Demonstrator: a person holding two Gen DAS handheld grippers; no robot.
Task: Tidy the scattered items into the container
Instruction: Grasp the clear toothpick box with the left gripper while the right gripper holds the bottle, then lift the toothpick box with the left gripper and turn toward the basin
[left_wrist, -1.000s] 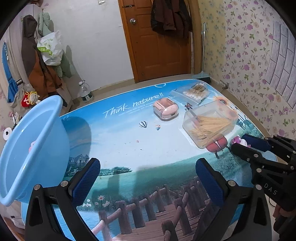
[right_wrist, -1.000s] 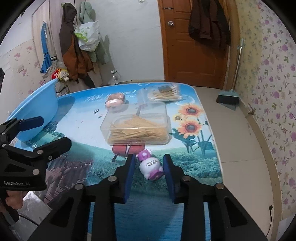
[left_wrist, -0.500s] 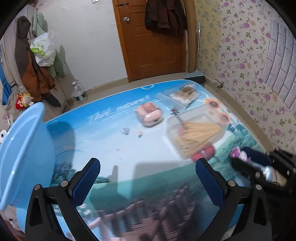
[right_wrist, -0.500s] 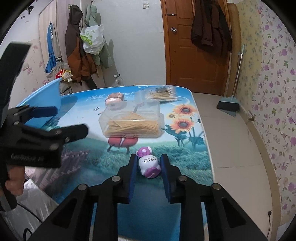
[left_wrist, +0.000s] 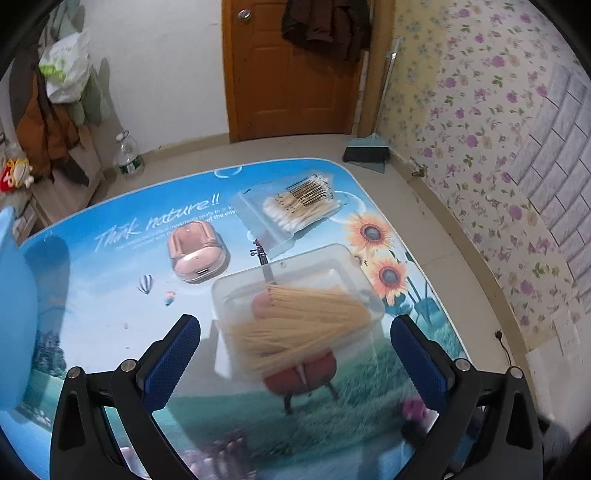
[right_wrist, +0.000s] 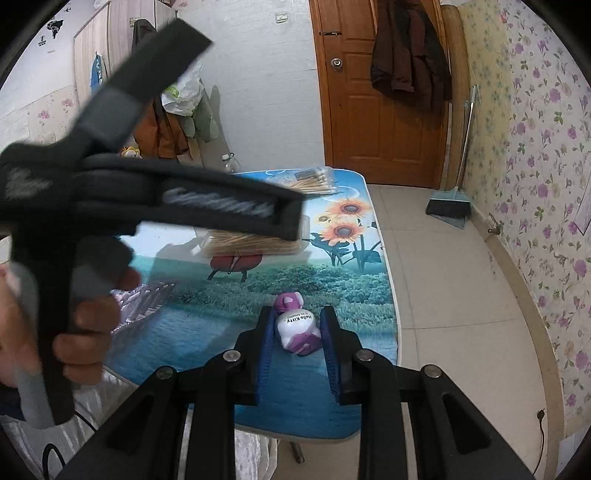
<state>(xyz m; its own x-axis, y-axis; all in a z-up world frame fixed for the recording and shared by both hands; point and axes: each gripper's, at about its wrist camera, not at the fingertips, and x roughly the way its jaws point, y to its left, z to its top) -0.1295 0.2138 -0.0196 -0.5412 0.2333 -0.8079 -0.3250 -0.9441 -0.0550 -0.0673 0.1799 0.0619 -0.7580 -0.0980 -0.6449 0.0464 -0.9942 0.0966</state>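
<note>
My right gripper (right_wrist: 297, 326) is shut on a small white and purple Hello Kitty bottle (right_wrist: 297, 326) and holds it over the table's near right corner. My left gripper (left_wrist: 295, 354) is wide open and empty, with a clear box of toothpicks (left_wrist: 299, 310) between its jaws just ahead; from the right wrist it is a blurred black shape (right_wrist: 147, 192) crossing in front. A pink case (left_wrist: 195, 253) and a pack of cotton swabs (left_wrist: 299, 205) lie farther back. The blue basin (left_wrist: 14, 314) is at the far left edge.
The table (left_wrist: 110, 288) has a printed landscape top; its right edge drops to a tiled floor. A dustpan (left_wrist: 367, 147) stands by the wooden door. A water bottle (left_wrist: 127, 155) sits on the floor by hanging coats.
My left gripper swung right, from beside the basin to in front of the toothpick box. My right gripper closed on the Hello Kitty bottle and drew it back toward the table's near edge.
</note>
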